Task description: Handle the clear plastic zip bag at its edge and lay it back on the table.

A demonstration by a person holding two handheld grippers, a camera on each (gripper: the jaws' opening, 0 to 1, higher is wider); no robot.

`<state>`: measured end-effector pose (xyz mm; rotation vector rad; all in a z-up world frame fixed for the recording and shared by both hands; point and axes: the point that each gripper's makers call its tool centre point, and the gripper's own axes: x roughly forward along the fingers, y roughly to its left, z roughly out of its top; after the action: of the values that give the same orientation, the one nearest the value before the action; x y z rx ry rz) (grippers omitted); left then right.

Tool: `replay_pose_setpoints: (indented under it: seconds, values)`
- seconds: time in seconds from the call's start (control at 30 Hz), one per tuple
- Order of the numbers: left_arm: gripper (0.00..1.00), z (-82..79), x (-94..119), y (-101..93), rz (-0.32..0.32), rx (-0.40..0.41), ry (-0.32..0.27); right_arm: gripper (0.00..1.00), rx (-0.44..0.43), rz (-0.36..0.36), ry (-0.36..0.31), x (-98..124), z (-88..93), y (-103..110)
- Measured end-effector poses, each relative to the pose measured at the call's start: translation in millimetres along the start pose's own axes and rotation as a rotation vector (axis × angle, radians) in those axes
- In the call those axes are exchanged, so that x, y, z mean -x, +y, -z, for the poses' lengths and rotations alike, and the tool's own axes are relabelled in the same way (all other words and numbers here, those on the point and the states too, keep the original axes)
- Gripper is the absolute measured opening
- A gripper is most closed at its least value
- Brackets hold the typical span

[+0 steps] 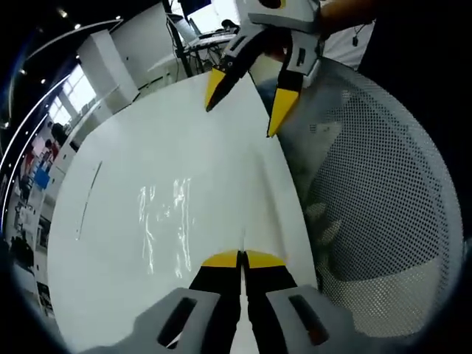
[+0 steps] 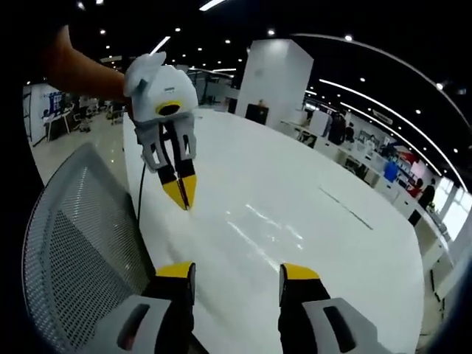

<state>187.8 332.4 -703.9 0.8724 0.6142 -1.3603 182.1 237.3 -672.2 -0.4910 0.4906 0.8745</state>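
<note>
The clear plastic zip bag (image 1: 166, 221) lies flat on the white table (image 1: 110, 295), showing mostly as pale glare streaks. In the left gripper view its long axis runs away from the camera, roughly in line with the jaws, and it sits just ahead of them and a little to the left. The left gripper (image 1: 241, 258) has its yellow tips pressed together over the table edge, pinching nothing I can make out. The right gripper (image 1: 247, 103) hangs above the table's far side with its jaws spread. A white mesh chair back (image 1: 376, 214) stands beside the table.

In the right gripper view, the bag (image 2: 265, 225) glints between the two grippers.
</note>
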Motion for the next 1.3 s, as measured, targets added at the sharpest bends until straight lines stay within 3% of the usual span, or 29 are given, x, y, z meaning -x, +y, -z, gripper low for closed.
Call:
replay_pose_setpoints:
  seconds: [0.53,1.07,1.3]
  values:
    - [0.0,-22.4,13.4,-10.6,-0.005,-0.015,-0.042,0.21,0.098,-0.108,0.023,-23.5,-17.6,25.4]
    - [0.0,-39.0,16.0,-12.7,0.007,-0.043,-0.084,0.0,0.196,-0.141,0.061,-24.2,-9.5,34.3]
    - [0.0,-42.2,17.3,-8.3,-0.01,-0.07,-0.107,0.0,0.201,-0.161,0.057,-23.7,-9.6,35.6]
